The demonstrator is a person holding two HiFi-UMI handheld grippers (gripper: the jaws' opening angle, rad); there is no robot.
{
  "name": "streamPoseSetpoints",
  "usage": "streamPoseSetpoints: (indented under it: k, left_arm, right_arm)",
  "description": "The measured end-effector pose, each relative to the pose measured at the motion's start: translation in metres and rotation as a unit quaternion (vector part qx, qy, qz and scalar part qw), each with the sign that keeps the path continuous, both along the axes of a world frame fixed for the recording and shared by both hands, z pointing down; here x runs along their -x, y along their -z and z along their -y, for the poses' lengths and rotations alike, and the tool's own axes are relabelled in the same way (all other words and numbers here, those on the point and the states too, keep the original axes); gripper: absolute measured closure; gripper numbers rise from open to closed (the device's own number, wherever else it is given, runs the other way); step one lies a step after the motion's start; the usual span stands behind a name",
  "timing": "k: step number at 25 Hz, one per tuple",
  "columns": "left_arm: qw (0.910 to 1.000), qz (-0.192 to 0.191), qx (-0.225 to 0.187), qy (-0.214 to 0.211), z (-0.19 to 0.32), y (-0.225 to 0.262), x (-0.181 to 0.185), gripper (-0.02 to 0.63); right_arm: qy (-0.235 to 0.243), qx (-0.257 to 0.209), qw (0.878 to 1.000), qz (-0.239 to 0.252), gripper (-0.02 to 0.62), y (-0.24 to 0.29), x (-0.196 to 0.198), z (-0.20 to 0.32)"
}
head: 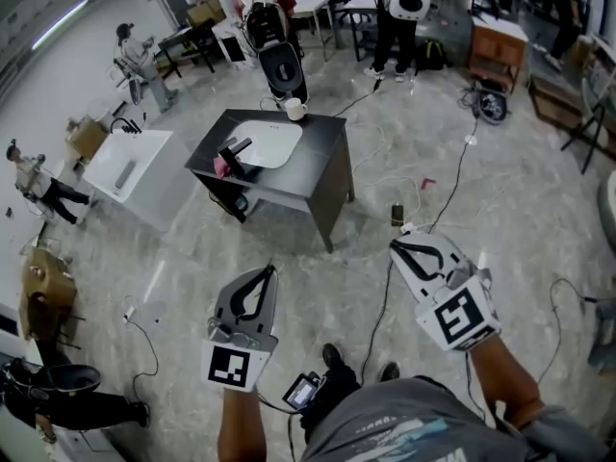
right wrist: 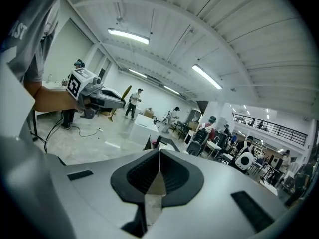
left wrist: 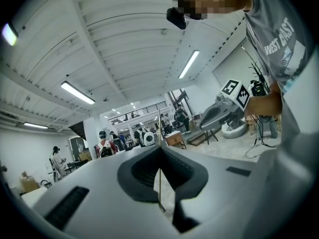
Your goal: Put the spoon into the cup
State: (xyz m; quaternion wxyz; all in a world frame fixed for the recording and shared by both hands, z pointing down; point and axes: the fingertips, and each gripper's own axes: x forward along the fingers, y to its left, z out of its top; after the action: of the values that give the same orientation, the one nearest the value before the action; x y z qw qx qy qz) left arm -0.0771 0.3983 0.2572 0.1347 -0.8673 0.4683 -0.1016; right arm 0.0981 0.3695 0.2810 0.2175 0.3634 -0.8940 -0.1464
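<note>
A dark table (head: 322,157) stands on the floor some way ahead of me. On its far edge sits a white cup (head: 295,110), beside a white tray (head: 269,144). A black object (head: 236,148) and a pink one (head: 221,166) lie at the tray's left; I cannot make out a spoon. My left gripper (head: 270,270) and right gripper (head: 394,246) are held low over the floor, well short of the table, both shut with nothing between the jaws. In the right gripper view the table (right wrist: 156,142) shows just past the shut gripper (right wrist: 159,151). The left gripper (left wrist: 160,146) points towards the room.
A white cabinet (head: 135,171) stands left of the table. Cables (head: 452,186) and a small device (head: 397,215) lie on the floor to the right. Chairs (head: 279,61), a wooden cabinet (head: 499,46) and several people fill the back of the room.
</note>
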Motion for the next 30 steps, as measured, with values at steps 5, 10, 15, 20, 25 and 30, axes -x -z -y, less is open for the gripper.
streamPoseSetpoints:
  k: [5,10,15,20,25,30]
  left_arm:
    - [0.9999,-0.001,-0.003,-0.013,0.035,-0.001,0.011,0.603]
    - [0.9996,-0.001,-0.007,-0.028,0.075,-0.003,0.032,0.603]
    - [0.9987,-0.008,-0.012,-0.049,0.115,-0.001,0.064,0.603]
    - [0.9972,-0.019,-0.007,-0.072,0.155,-0.009,0.083,0.603]
    - [0.9955,-0.032,-0.003,-0.089,0.184,-0.011,0.093,0.603]
    - [0.9956,-0.033,0.008,-0.088,0.209,-0.015,0.088,0.603]
  right_arm:
    - [-0.004,0.0,1.0,-0.007,0.563,-0.004,0.014,0.028]
    - [-0.026,-0.001,1.0,-0.008,0.563,-0.008,0.031,0.063]
    - [-0.049,0.001,0.999,-0.01,0.563,-0.011,0.059,0.1]
    - [-0.063,0.004,0.998,-0.021,0.563,-0.016,0.085,0.131]
    - [-0.07,0.006,0.997,-0.029,0.563,-0.015,0.1,0.154]
    - [-0.073,0.011,0.997,-0.031,0.563,-0.018,0.092,0.18]
